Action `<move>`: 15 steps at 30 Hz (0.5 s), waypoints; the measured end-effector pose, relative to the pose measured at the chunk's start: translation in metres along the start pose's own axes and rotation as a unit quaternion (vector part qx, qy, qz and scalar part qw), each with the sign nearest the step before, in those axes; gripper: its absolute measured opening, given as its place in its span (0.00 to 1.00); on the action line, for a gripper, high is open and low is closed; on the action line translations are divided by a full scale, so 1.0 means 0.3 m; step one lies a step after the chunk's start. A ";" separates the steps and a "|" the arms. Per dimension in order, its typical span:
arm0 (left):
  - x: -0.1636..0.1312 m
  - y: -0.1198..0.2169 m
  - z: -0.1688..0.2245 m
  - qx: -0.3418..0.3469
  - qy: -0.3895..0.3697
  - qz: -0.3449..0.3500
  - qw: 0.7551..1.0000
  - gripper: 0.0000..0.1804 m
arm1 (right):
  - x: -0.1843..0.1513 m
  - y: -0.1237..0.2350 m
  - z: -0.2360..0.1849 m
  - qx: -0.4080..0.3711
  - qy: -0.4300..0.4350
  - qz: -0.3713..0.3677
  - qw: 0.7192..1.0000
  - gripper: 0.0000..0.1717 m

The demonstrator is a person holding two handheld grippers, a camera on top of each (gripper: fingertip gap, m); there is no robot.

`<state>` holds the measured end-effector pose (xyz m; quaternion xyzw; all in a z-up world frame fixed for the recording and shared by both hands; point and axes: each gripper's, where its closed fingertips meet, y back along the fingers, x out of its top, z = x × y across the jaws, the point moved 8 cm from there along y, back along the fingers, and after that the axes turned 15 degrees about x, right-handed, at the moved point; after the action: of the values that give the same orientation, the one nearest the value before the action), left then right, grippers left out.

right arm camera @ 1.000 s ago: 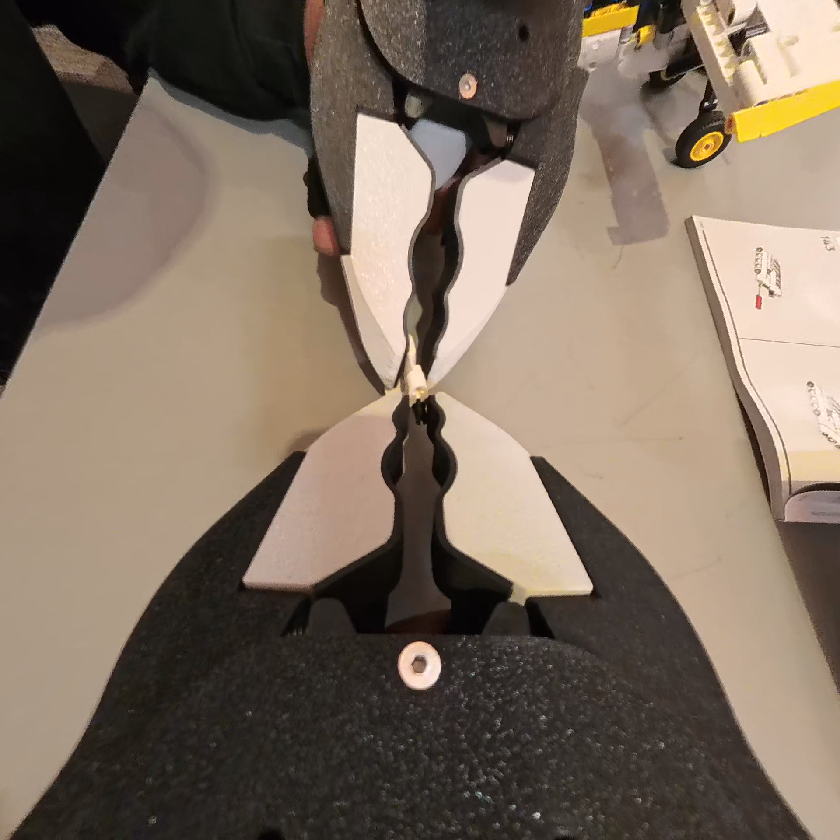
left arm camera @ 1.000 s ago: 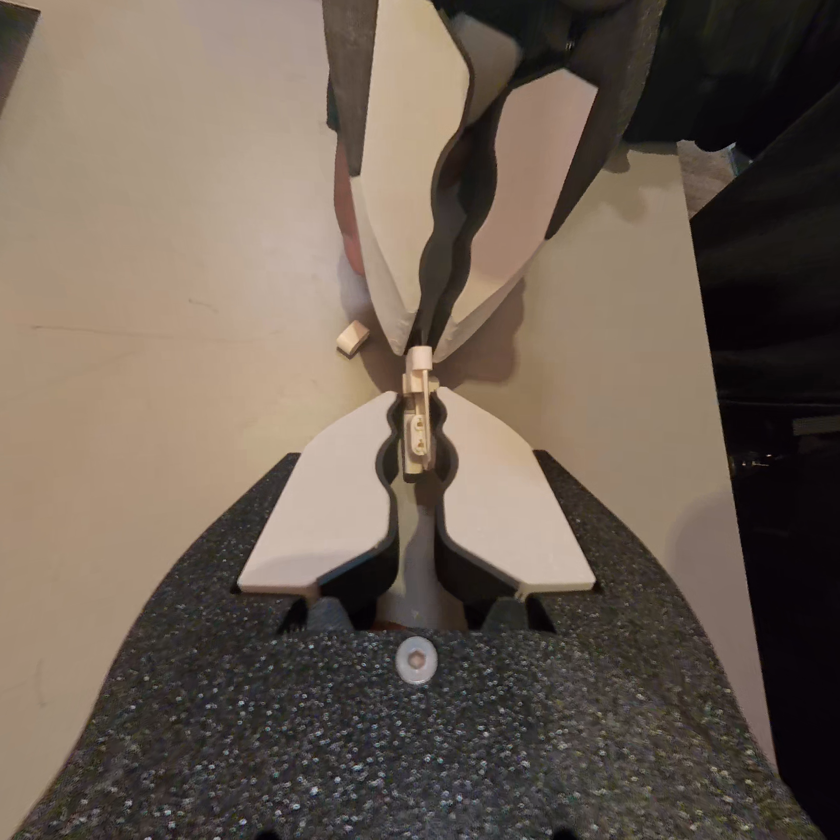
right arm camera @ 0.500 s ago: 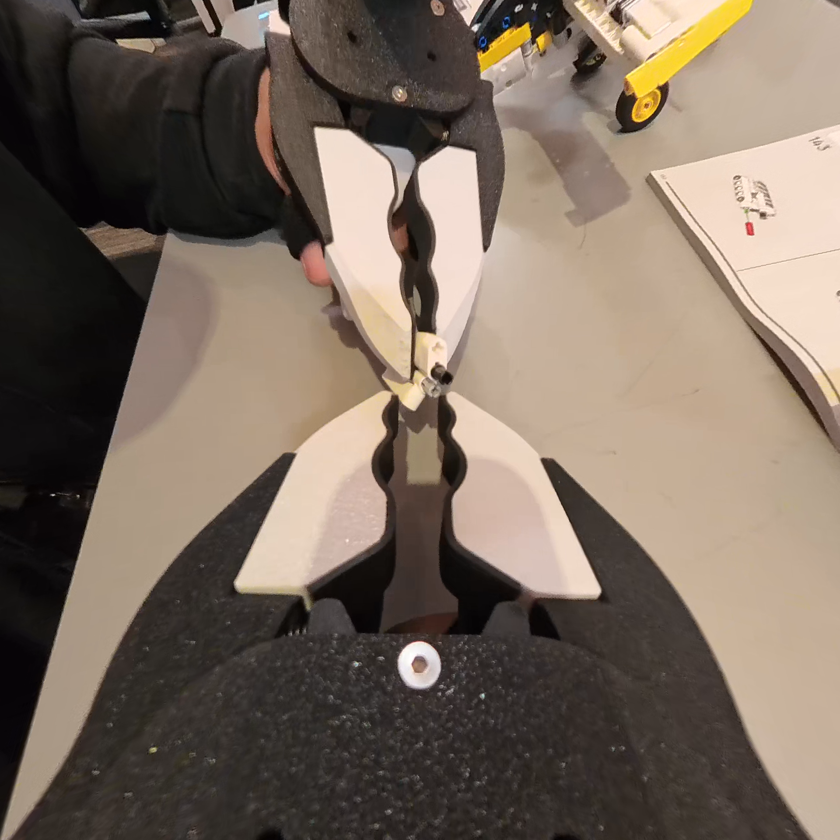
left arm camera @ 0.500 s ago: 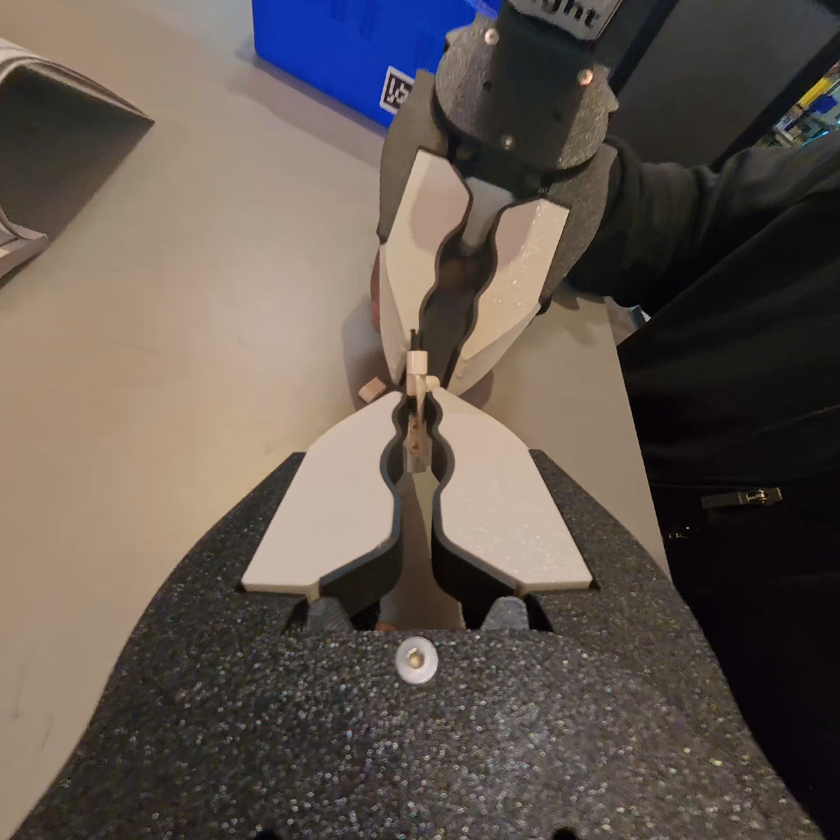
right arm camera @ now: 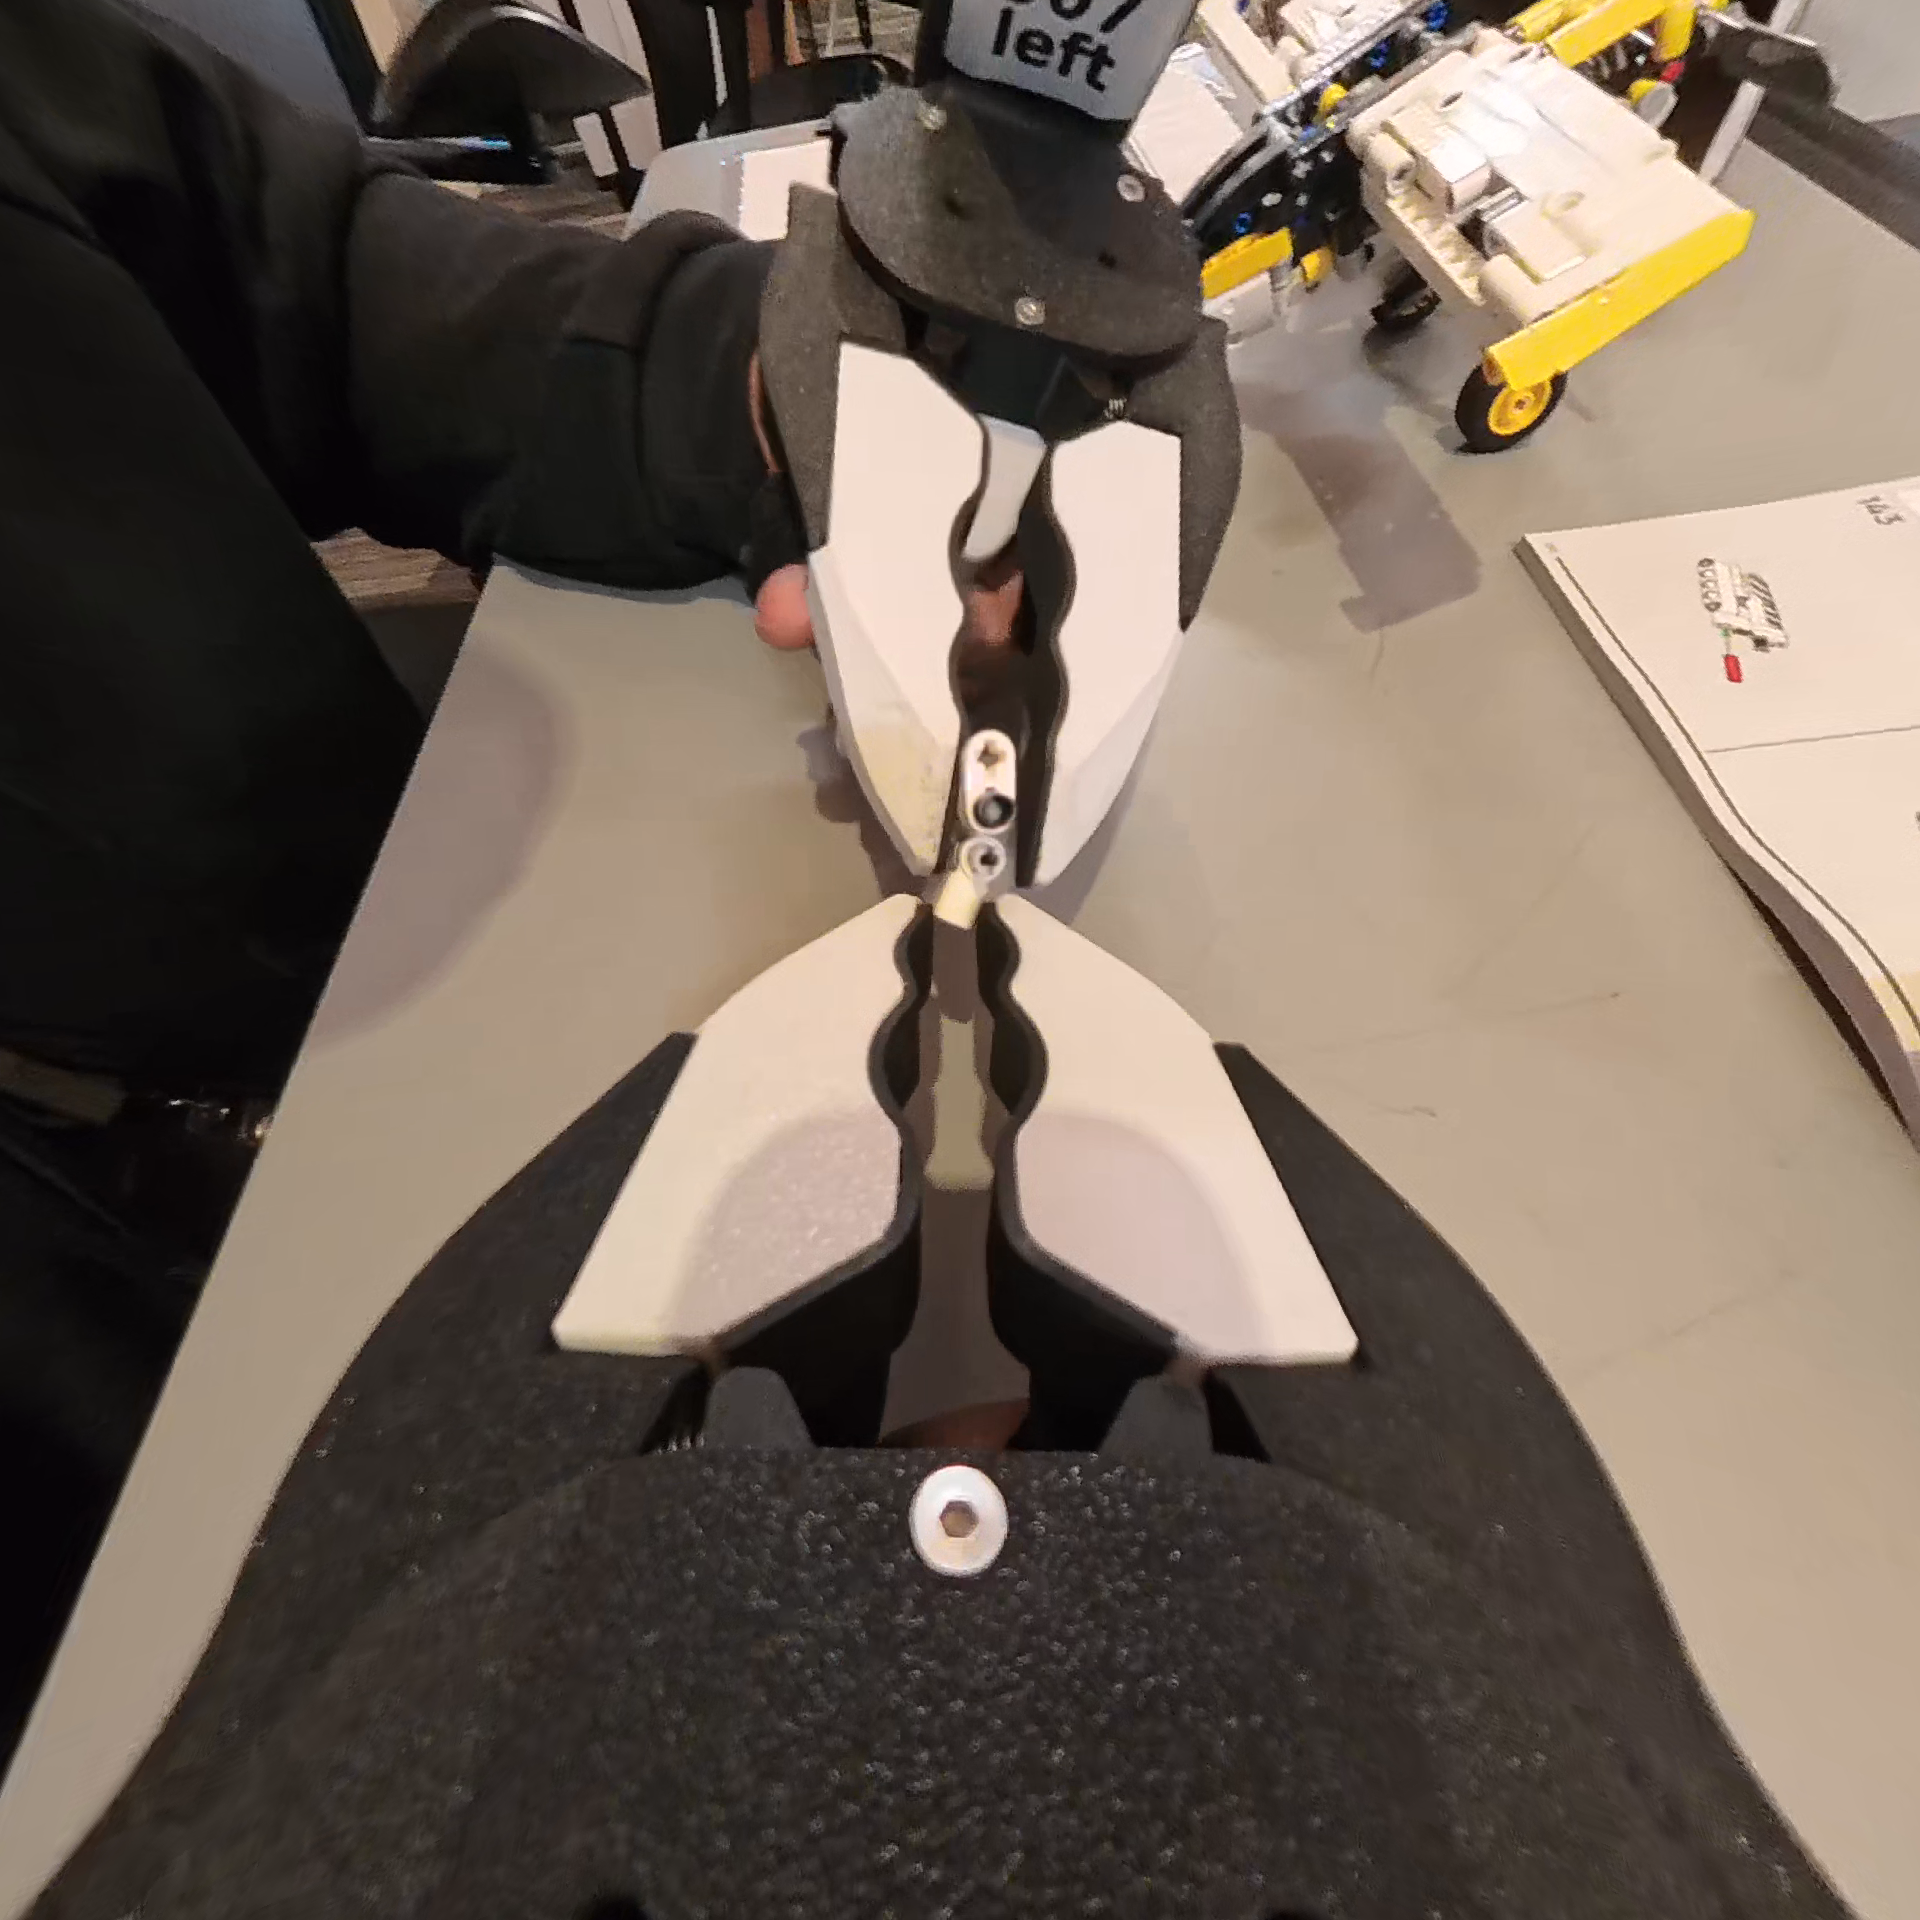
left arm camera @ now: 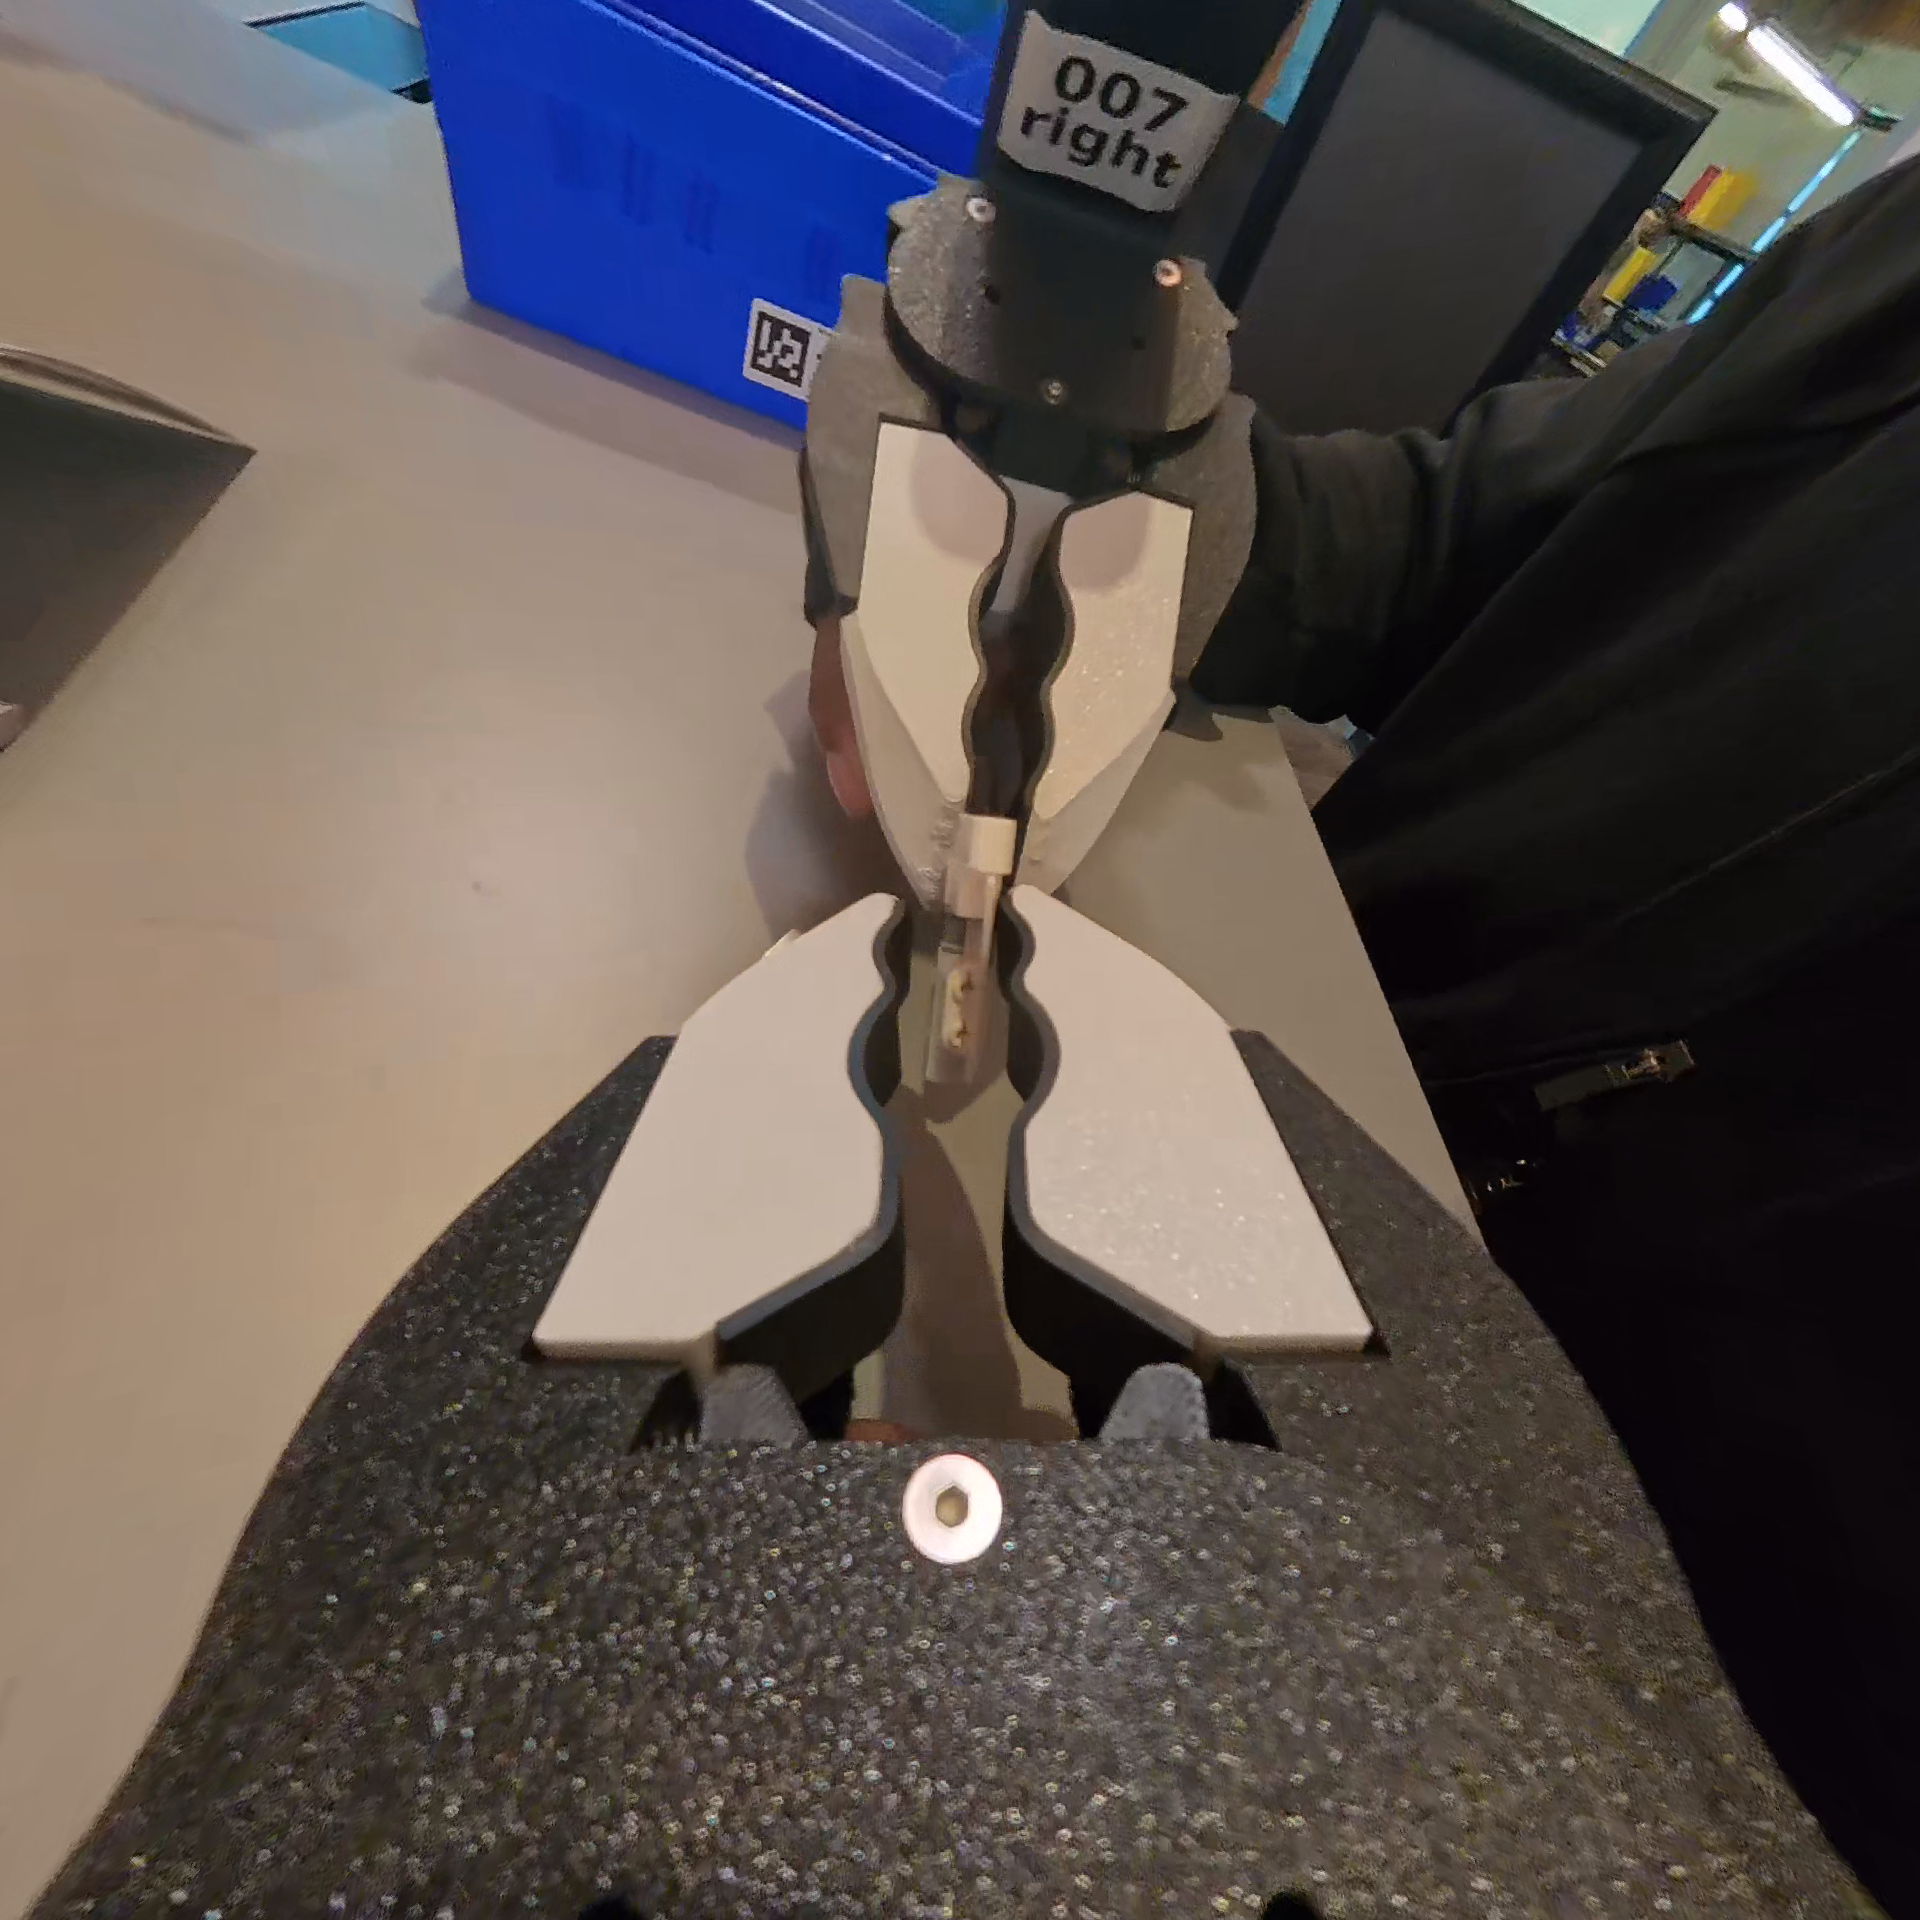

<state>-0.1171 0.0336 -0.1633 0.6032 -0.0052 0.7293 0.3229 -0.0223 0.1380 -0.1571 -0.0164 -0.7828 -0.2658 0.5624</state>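
My two grippers face each other tip to tip above the grey table. A small white building-toy assembly spans both. My right gripper is shut on its cream end piece. In the left wrist view that gripper pinches a white block. The assembly's white beam with holes stands between the fingers of my left gripper, with dark gaps beside it. The right wrist view shows the beam inside the left gripper, not squeezed. The left gripper is open.
A blue crate stands at the back of the table and a dark panel beside it. A white and yellow toy vehicle and an open booklet lie to the right. A person's dark sleeves hold both grippers. Both grippers' tips are close together, under 4 cm apart.
Both grippers have tilted up from the table. The right gripper opened, then closed on the assembly's end piece. The left gripper's fingers, shut on the beam before, have widened around it.
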 end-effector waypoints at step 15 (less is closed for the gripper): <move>-0.004 -0.007 0.047 -0.033 -0.056 0.006 0.998 0.04 | 0.016 0.007 -0.046 0.036 0.053 -0.007 0.998 0.04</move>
<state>-0.1037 0.0291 -0.1613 0.6320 -0.0513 0.6956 0.3377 -0.0112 0.1324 -0.1490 0.0240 -0.7614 -0.2419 0.6010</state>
